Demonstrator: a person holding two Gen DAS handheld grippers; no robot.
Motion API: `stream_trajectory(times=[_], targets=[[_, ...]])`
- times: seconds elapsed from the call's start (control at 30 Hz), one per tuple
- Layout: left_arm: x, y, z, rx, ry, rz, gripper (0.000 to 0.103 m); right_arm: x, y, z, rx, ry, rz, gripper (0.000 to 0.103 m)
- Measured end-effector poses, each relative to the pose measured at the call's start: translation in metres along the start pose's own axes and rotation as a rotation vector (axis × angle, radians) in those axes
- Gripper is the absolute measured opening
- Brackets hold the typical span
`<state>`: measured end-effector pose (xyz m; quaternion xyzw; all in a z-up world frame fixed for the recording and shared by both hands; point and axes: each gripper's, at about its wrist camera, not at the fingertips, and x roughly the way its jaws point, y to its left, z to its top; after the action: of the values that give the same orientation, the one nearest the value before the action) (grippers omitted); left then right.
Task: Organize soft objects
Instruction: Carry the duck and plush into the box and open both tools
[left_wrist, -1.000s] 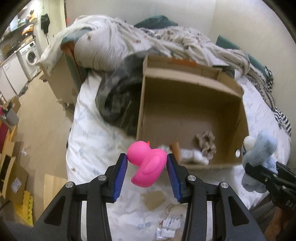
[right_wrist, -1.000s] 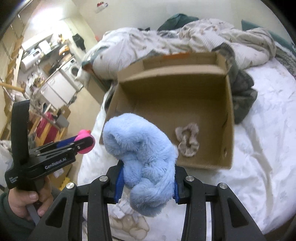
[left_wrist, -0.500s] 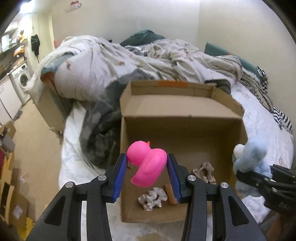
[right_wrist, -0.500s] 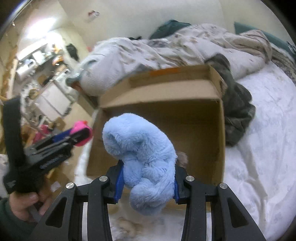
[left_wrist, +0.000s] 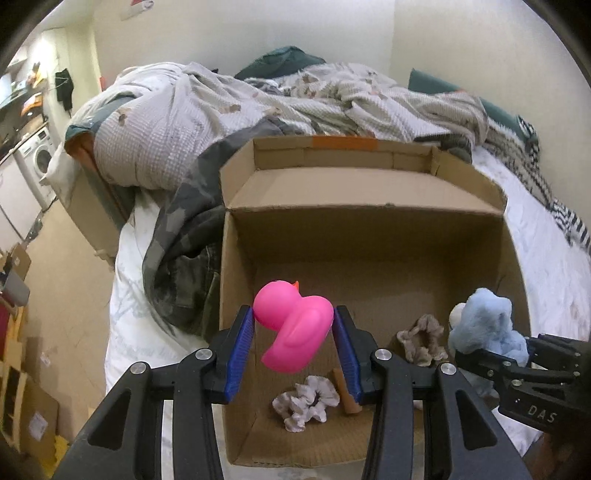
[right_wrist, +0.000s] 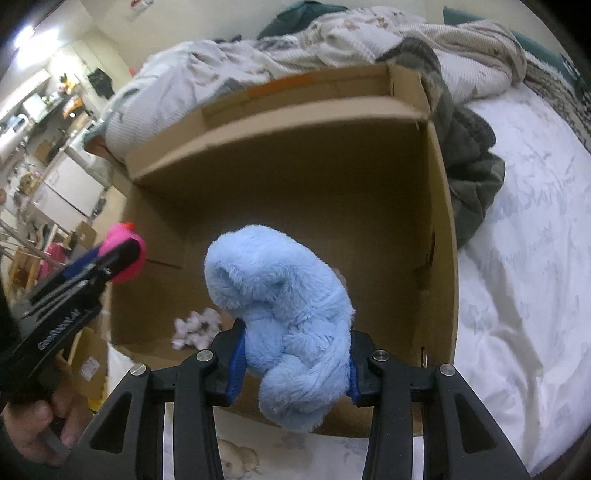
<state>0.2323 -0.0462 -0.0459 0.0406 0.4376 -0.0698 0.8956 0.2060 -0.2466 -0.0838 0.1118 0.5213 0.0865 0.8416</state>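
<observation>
My left gripper (left_wrist: 293, 338) is shut on a pink rubber duck (left_wrist: 293, 330) and holds it over the near left part of an open cardboard box (left_wrist: 369, 236) on the bed. My right gripper (right_wrist: 293, 363) is shut on a light blue plush toy (right_wrist: 284, 314) over the box's near edge (right_wrist: 439, 258); the plush also shows in the left wrist view (left_wrist: 484, 328). Inside the box lie a beige scrunchie (left_wrist: 421, 341), a pale grey scrunchie (left_wrist: 306, 404) and a small brown piece (left_wrist: 345, 393). The duck shows at the left in the right wrist view (right_wrist: 123, 254).
A crumpled duvet (left_wrist: 258, 103) and a dark camouflage garment (left_wrist: 184, 251) lie behind and left of the box. The white sheet (right_wrist: 524, 258) spreads to its right. The floor with cardboard pieces (left_wrist: 33, 417) and a washing machine (left_wrist: 37, 162) are at the left.
Both grippers have moved forward over the box, each still holding its toy. The box now looms larger and its inside shows below the duck and the plush.
</observation>
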Motion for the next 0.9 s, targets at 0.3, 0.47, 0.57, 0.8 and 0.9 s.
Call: stream_trajectory(times=[0.3, 0.47, 0.57, 0.8, 0.9], targets=[[0.011, 0.004, -0.001, -0.041, 0.057, -0.02, 0.04, 0.015, -0.009, 0.001, 0.023, 0.051, -0.034, 0.046], [0.013, 0.0, -0.003, -0.03, 0.071, -0.022, 0.04, 0.016, -0.006, 0.002, 0.021, 0.05, -0.025, 0.047], [0.015, 0.0, -0.004, -0.026, 0.077, -0.016, 0.04, 0.018, -0.005, 0.002, 0.021, 0.053, -0.019, 0.047], [0.017, -0.004, -0.005, -0.016, 0.091, -0.019, 0.04, 0.017, -0.009, 0.001, 0.035, 0.057, -0.01, 0.047], [0.018, -0.005, -0.006, -0.014, 0.097, -0.023, 0.04, 0.016, -0.01, 0.001, 0.037, 0.055, -0.006, 0.048]])
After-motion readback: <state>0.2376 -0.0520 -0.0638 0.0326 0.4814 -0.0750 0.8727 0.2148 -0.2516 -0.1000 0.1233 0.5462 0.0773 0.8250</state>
